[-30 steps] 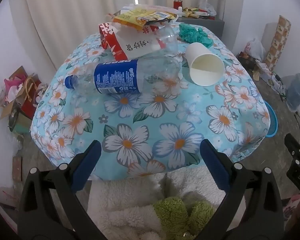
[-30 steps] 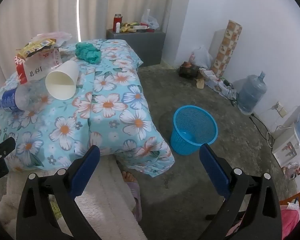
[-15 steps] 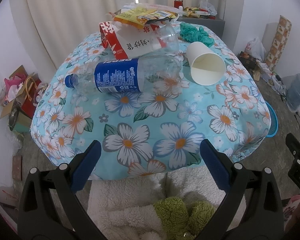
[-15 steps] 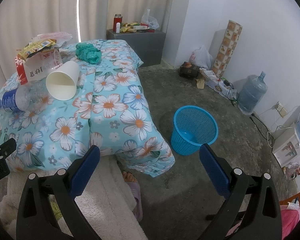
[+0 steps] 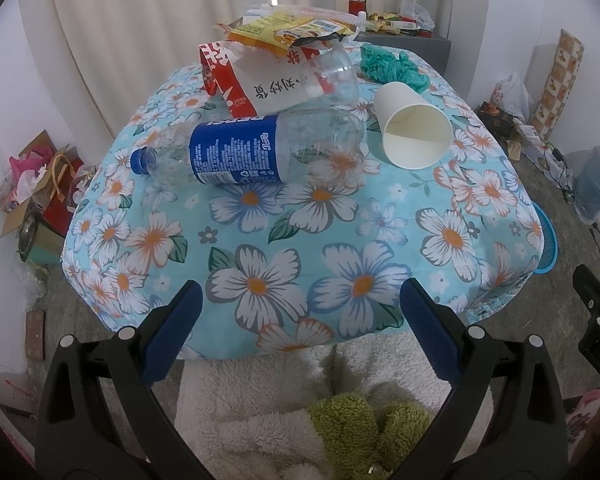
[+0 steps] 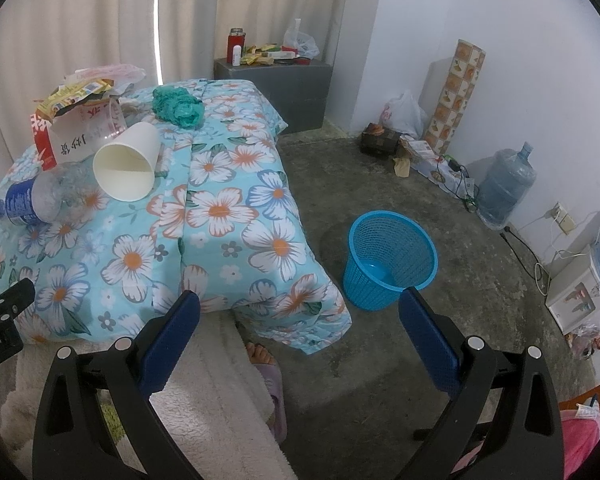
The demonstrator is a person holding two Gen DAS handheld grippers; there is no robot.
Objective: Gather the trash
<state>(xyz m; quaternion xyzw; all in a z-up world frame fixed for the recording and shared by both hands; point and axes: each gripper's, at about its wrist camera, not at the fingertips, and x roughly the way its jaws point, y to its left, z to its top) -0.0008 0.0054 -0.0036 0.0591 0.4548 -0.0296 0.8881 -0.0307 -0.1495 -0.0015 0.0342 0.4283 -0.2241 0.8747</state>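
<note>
An empty Pepsi bottle (image 5: 244, 152) lies on its side on the floral-covered table (image 5: 340, 248), cap to the left. A white paper cup (image 5: 414, 128) lies beside it, mouth toward me. Behind them lie a clear plastic cup (image 5: 336, 76), a red-and-white carton (image 5: 256, 80), yellow wrappers (image 5: 292, 32) and a crumpled green bag (image 5: 392, 66). A blue mesh bin (image 6: 390, 258) stands on the floor right of the table. My left gripper (image 5: 300, 328) is open and empty at the table's near edge. My right gripper (image 6: 300, 332) is open and empty, near the table corner.
A grey cabinet (image 6: 272, 88) with clutter stands behind the table. A water jug (image 6: 506, 182), cables, a patterned roll (image 6: 456, 92) and bags line the right wall. Boxes and bags (image 5: 40, 184) sit on the floor left of the table. My foot (image 6: 264, 360) shows below.
Both views have shifted slightly; the table and its trash sit a little lower in frame. Nothing was grasped and no object moved.
</note>
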